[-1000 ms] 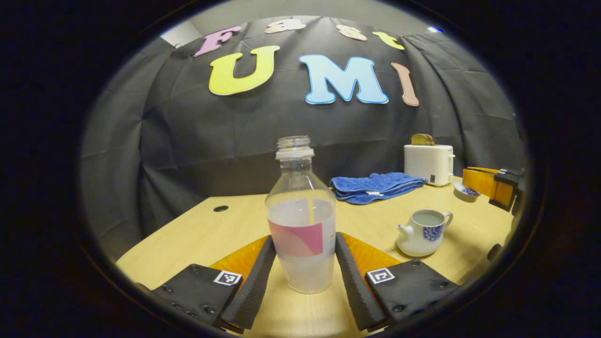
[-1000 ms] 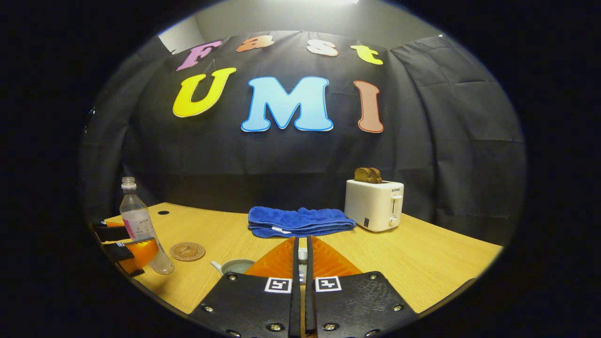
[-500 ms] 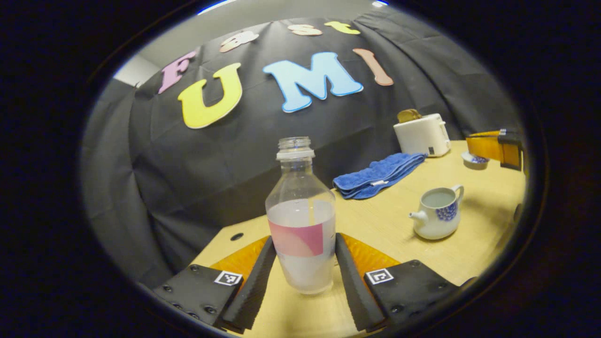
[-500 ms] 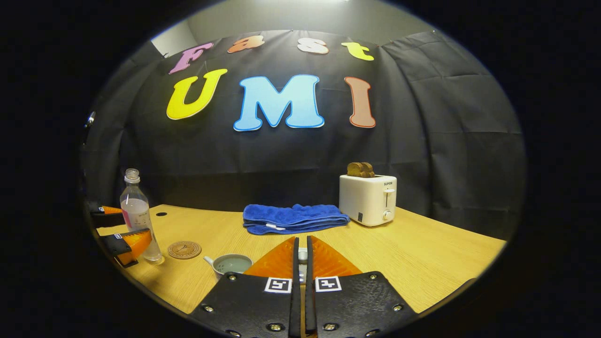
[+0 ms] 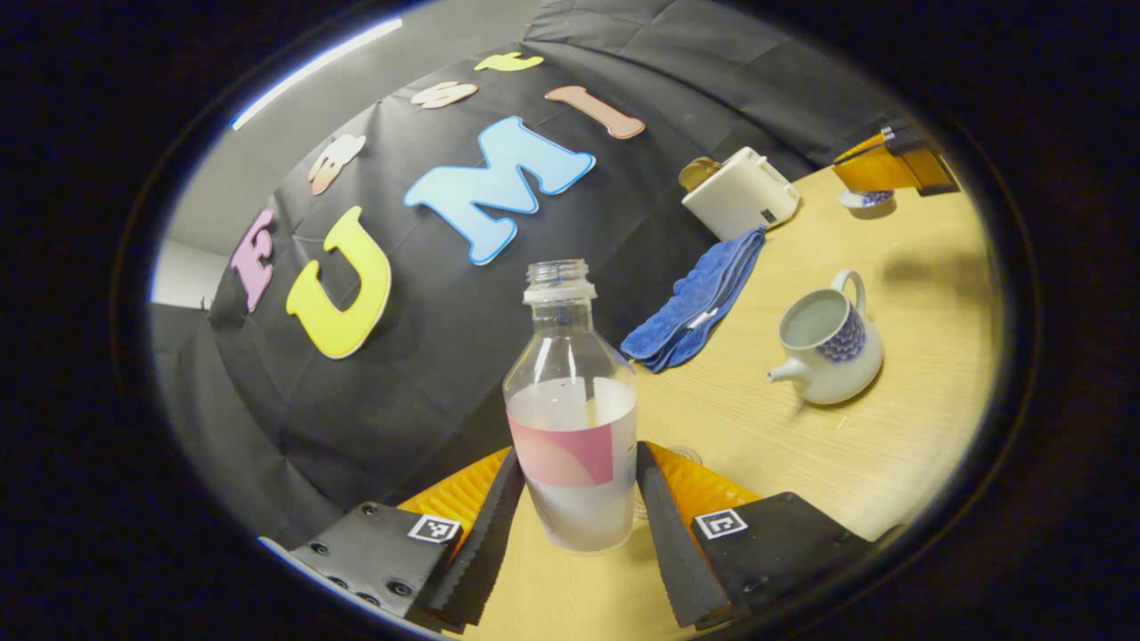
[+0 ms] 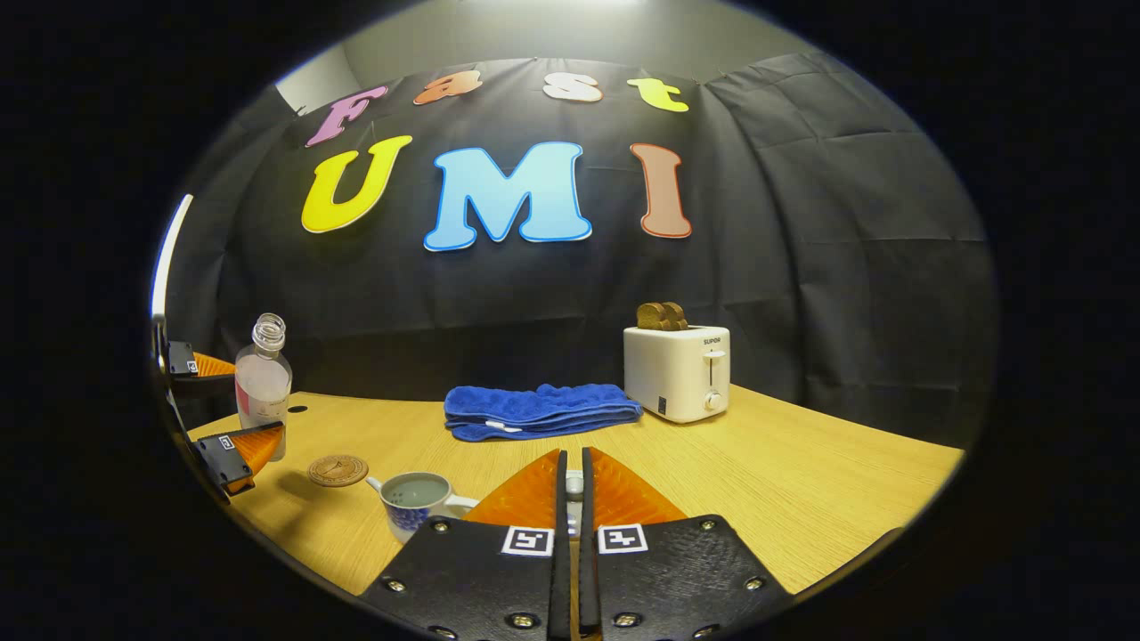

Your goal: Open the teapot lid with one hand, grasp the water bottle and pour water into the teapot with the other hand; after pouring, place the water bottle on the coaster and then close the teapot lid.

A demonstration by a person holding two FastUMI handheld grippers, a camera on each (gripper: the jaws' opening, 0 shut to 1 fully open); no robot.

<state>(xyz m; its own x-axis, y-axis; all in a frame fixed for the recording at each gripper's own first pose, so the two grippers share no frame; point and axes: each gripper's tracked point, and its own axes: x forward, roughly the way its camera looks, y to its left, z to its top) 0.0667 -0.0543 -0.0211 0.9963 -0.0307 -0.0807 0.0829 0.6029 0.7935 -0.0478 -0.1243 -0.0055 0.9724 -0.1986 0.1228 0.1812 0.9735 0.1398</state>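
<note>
Standing out: one bottle (image 5: 571,418), one teapot (image 5: 828,343), one coaster (image 6: 338,469).

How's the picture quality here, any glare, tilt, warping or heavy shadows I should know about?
Left gripper view: horizon strongly tilted and fisheye-bent, a ceiling light streak at upper left; the water bottle is sharp, and the teapot casts a soft shadow on the table. Right gripper view: level, evenly lit, edges warped; the toaster is crisp, with a dark shadow near the coaster.
</note>
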